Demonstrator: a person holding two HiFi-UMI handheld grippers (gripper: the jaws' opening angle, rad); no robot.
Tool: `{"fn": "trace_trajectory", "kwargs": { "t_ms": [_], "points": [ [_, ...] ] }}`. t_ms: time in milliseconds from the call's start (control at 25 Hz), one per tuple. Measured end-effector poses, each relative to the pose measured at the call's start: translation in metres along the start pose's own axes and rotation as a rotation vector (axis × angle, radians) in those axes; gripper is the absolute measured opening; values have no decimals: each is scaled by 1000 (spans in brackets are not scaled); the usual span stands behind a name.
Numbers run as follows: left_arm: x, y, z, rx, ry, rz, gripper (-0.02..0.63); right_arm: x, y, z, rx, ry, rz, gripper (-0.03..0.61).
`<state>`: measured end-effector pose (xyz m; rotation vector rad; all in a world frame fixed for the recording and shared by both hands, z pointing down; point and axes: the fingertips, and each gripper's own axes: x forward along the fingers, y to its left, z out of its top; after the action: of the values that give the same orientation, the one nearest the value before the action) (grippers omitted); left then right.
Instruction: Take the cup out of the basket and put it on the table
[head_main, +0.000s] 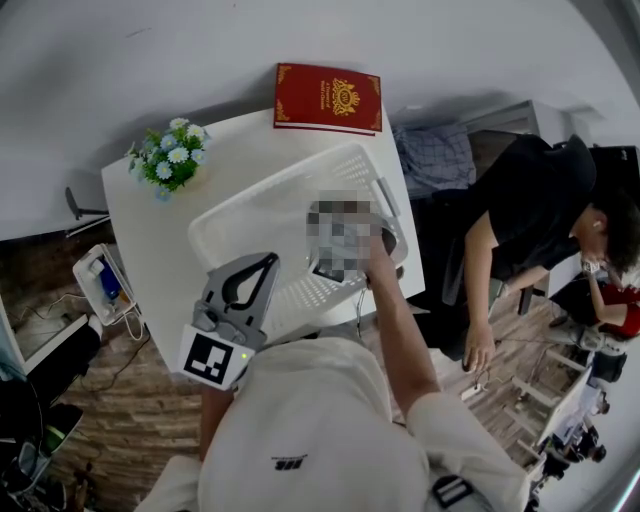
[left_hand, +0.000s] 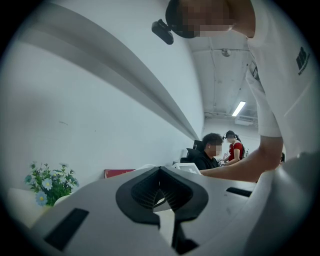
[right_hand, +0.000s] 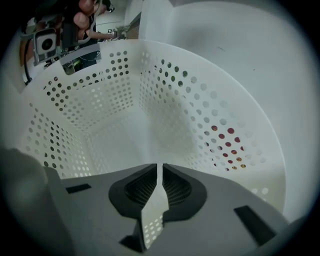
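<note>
Hovering inside white basket (right_hand: 125, 100), right tool (right_hand: 160, 167) narrow, empty; left tool (left_hand: 160, 170) likewise; red book (head_main: 327, 98), lettering illegible.

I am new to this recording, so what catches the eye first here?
The white basket fills the middle of the table, and the right gripper is down inside it, jaws together on nothing; no cup shows. A red book lies at the table's far edge, flowers at its left corner.
</note>
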<state>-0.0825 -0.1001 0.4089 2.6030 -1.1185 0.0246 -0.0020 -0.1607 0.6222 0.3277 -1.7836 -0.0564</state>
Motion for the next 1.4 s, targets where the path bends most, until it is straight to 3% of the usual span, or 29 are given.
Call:
{"fn": "trace_trajectory", "kwargs": {
  "t_ms": [120, 200, 360, 600, 680, 1400],
  "points": [
    [0, 1, 0, -4, -2, 4, 9, 8, 4, 3, -6, 7, 24, 36],
    [-1, 2, 1, -3, -5, 5, 9, 12, 7, 3, 0, 18, 49, 105],
    [-1, 3, 0, -3, -4, 6, 9, 21, 9, 1, 5, 39, 64, 129],
    [0, 4, -1, -8, -1, 6, 9, 39, 9, -6, -41, 102, 40, 116],
    [0, 4, -2, -8, 0, 8, 9, 41, 9, -6, -57, 101, 32, 31],
    [-1, -1, 2, 9, -8, -1, 9, 10, 13, 5, -43, 27, 34, 26]
  ]
}}
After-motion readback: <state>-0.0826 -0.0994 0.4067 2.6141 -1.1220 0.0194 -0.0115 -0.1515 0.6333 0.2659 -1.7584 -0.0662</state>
